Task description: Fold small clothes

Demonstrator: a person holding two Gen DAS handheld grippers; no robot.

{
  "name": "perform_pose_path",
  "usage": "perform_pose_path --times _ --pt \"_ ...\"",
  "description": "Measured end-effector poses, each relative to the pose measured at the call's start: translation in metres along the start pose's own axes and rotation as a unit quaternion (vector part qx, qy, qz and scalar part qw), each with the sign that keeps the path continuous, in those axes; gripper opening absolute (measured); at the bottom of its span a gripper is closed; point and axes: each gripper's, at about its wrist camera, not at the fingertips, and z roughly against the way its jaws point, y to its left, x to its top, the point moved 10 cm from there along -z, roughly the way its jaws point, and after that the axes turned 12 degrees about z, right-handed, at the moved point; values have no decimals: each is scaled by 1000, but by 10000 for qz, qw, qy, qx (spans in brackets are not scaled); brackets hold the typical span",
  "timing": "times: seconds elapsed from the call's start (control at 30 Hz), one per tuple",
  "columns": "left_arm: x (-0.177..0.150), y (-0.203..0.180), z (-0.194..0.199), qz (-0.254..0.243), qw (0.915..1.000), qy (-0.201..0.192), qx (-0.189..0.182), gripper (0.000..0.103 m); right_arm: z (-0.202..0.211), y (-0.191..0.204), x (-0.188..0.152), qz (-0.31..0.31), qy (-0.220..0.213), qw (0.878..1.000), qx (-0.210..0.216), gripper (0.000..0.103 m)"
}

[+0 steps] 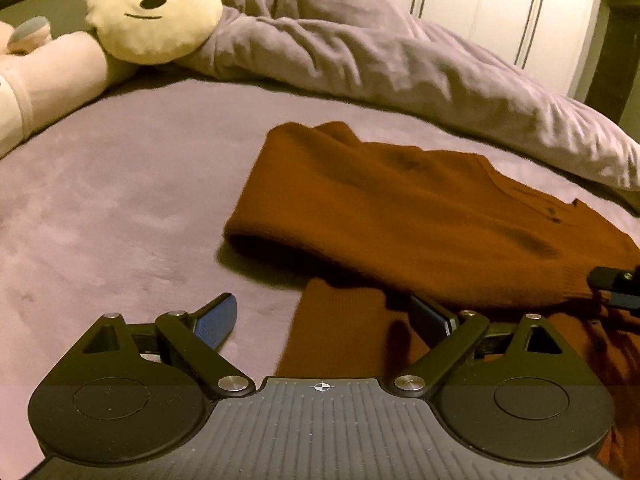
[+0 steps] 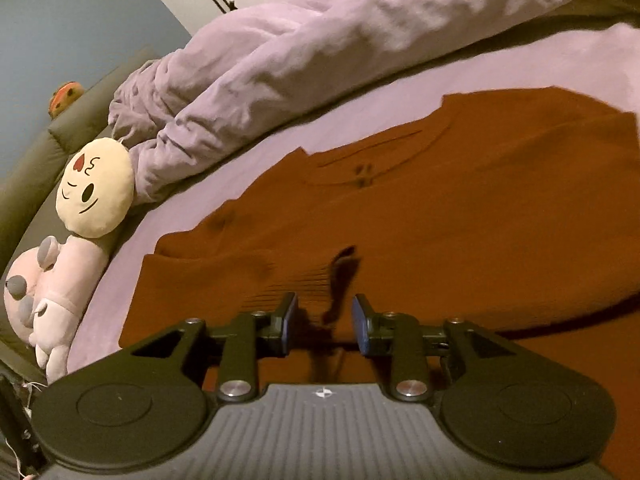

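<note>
- Since it's soft, limp knit, the rust-brown knitted sweater (image 1: pixel 400 216) — half-folded on the mauve plush bedspread (image 1: pixel 120 200) — should drape and sag; pinch a hem or cuff edge.
- Left gripper (image 1: pixel 326 320) is spread wide, empty, over a sleeve.
- Right gripper (image 2: pixel 325 320) is part-open — nothing between its fingers.

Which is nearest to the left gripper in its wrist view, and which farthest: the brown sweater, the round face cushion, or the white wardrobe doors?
From the left gripper:
1. Brown sweater, nearest, lying on the bed just ahead and to the right, a sleeve between the fingers.
2. Round face cushion, far left, by the crumpled blanket.
3. White wardrobe doors, farthest, upper right beyond the bed.
</note>
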Motion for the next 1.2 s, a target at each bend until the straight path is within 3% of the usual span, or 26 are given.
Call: perform_pose_path --times 0.13,0.2,0.23,0.27,0.4,0.53,0.87,1.0,1.13,1.2 --pt "1 2 -1 63 10000 36 3 96 -16 2 5 -182 55 9996 188 29" --pt "2 1 -1 7 10000 7 -5 96 -17 3 7 -234 124 9991 316 21" --pt "3 1 -1 -22 10000 -1 11 96 -16 3 9 -182 104 9994 291 9" --pt "4 0 -2 -44 10000 -13 27 96 -14 2 13 -104 54 9997 236 5" --pt "10 0 -3 -45 10000 -63 29 96 10 -7 34 257 -397 9986 -215 4" --pt "13 -1 -6 -39 10000 -42 35 96 32 -33 47 22 -721 9954 -636 4" --pt "14 -12 -9 -276 9996 -42 -34 96 74 -84 37 332 -883 9795 -1779 4" --pt "13 -18 -10 -306 9995 -1 -100 96 74 -104 15 -353 -594 9890 -1307 7" --pt "11 -28 -11 -425 9989 58 -165 96 64 -122 10 -1320 -560 9876 -632 42" --pt "11 -33 -12 -486 9985 104 -214 96 56 -121 10 -1463 -541 9868 -428 43"
